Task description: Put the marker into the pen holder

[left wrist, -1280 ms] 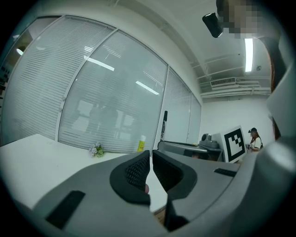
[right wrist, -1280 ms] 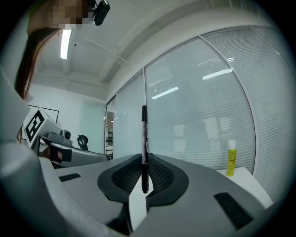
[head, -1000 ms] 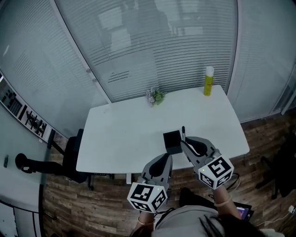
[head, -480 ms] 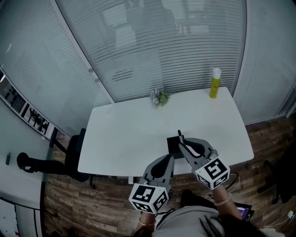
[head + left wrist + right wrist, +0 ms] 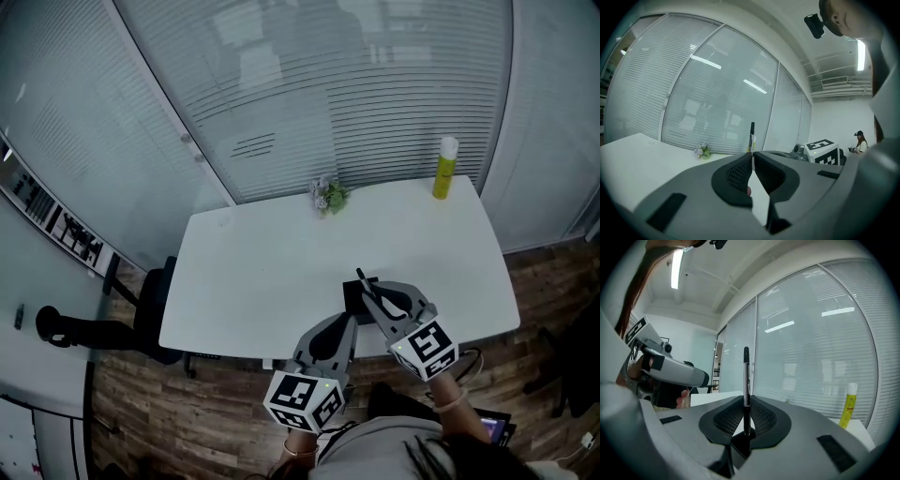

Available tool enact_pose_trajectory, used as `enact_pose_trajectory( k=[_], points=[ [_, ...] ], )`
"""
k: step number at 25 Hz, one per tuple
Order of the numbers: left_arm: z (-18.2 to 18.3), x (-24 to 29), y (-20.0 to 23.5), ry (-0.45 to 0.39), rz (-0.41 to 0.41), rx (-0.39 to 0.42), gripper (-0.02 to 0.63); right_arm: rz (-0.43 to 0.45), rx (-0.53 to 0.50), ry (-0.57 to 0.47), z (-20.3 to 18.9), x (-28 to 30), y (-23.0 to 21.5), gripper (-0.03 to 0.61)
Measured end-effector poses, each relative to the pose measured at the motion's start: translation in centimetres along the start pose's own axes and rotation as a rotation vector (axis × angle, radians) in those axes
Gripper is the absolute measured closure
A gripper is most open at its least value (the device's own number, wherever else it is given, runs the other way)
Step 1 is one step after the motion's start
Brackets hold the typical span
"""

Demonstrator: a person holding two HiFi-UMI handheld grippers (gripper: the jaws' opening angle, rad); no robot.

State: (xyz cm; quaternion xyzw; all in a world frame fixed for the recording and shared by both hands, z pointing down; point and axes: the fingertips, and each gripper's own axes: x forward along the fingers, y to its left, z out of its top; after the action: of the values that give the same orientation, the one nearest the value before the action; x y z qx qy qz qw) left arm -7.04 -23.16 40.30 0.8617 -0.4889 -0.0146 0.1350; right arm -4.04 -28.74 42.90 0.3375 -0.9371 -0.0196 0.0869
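Your right gripper [image 5: 746, 399] pinches the marker [image 5: 746, 369] upright, center frame; left gripper [image 5: 753, 154] pressed together, empty; pen holder [image 5: 353, 302] mostly hidden.

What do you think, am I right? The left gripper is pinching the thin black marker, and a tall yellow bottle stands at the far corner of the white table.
Not quite. It is the right gripper that pinches the thin black marker, as the right gripper view shows; the left gripper is shut on nothing. The tall yellow bottle does stand at the far corner of the white table.
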Motion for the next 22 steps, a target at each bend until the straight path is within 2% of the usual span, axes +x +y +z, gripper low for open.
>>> enact_pose_trajectory(
  k=[10, 22],
  points=[
    [-0.6, 0.7, 0.5, 0.014, 0.006, -0.012, 0.58, -0.002, -0.027, 0.039, -2.8, 1.3, -0.6, 0.512],
    [-0.9, 1.3, 1.4, 0.028, 0.016, -0.026, 0.58, 0.023, -0.008, 0.098, -5.8, 2.9, -0.8, 0.512]
  ],
)
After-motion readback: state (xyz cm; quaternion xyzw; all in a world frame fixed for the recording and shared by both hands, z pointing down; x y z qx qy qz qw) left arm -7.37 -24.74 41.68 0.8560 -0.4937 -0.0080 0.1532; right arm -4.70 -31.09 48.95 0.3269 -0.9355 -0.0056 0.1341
